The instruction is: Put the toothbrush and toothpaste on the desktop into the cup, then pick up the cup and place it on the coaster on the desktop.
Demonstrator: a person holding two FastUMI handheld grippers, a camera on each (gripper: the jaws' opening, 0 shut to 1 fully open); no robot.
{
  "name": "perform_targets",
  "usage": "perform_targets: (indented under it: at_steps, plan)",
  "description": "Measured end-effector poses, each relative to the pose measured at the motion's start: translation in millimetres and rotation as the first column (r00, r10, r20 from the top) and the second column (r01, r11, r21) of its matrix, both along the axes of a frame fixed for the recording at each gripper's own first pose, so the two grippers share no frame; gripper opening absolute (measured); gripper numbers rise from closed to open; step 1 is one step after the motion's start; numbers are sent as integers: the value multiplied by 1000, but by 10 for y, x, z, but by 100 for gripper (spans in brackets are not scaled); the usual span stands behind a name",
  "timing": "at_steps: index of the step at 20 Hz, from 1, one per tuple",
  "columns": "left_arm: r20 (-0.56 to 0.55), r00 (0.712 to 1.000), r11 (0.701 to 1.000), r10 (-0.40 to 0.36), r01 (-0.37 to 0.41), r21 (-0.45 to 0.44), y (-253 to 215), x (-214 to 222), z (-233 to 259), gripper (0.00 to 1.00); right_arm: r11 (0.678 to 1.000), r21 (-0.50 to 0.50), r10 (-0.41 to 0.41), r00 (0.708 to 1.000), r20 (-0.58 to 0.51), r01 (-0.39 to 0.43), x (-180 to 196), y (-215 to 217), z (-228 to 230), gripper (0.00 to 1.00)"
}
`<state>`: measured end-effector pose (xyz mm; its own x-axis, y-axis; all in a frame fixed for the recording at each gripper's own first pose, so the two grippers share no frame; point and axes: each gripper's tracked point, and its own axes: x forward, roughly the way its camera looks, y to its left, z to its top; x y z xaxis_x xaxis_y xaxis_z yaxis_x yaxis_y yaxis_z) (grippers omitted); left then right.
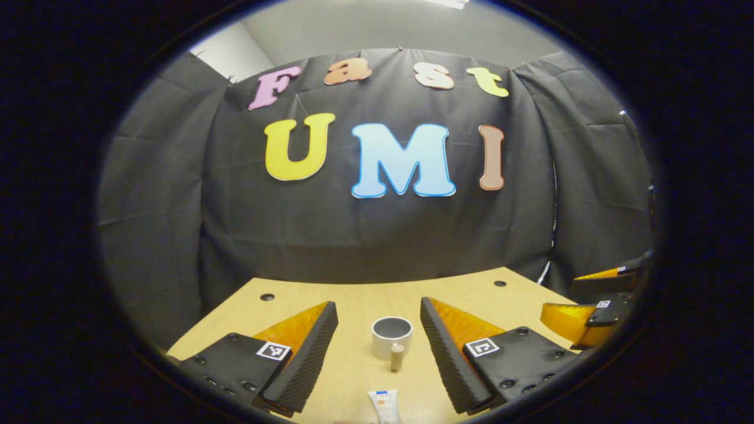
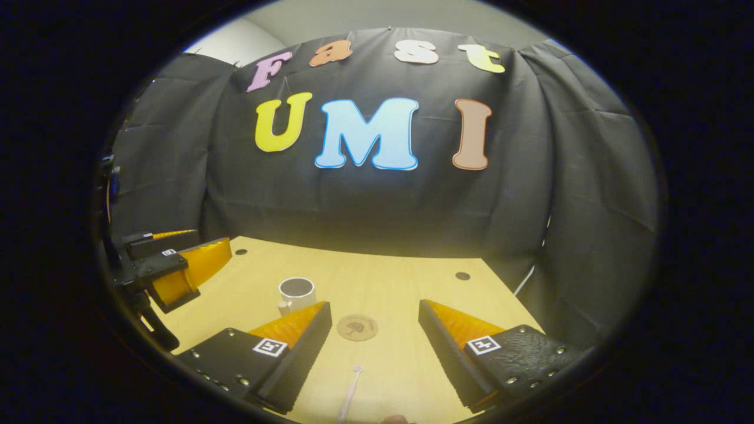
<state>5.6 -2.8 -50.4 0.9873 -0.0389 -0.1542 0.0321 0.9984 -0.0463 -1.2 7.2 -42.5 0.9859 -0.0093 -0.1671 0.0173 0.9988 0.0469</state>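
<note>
white cup (image 1: 392, 338) with grey inside, brown patterned coaster (image 2: 357, 327), pale wood desktop (image 2: 406, 294).

In the left gripper view, the left gripper (image 1: 379, 347) is hanging with its jaws spread wide over the desktop (image 1: 353, 300), and the cup (image 1: 392, 338) is standing in the gap ahead, with the toothpaste (image 1: 384, 406) lying nearer. The right gripper (image 1: 595, 294) is crowding the far right edge. In the right gripper view, bare wood is lying around the coaster (image 2: 357, 327) (the toothbrush (image 2: 351, 393) is lying just short of it).
</note>
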Motion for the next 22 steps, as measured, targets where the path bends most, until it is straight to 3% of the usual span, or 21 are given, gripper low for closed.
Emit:
perform_targets:
  at_steps: [6, 10, 16, 22]
  plan:
    - [-142, 990, 1000, -26, 25, -13, -72, -1, -418, 92, 999, 45, -5, 990, -144, 11, 18, 73, -374, 95]
    - [-268, 959, 996, -90, 88, -18, -255, -62, -813, 92, 996, 84, 11, 972, -235, 9, 22, 115, -583, 95]
    - [-506, 853, 991, -130, 93, -97, -338, -215, -1535, 94, 994, 112, 38, 924, -380, 5, 61, 223, -919, 95]
    - [-685, 720, 993, -113, 60, -100, -285, -306, -2096, 94, 992, 128, 84, 843, -531, -18, 53, 328, -1357, 96]
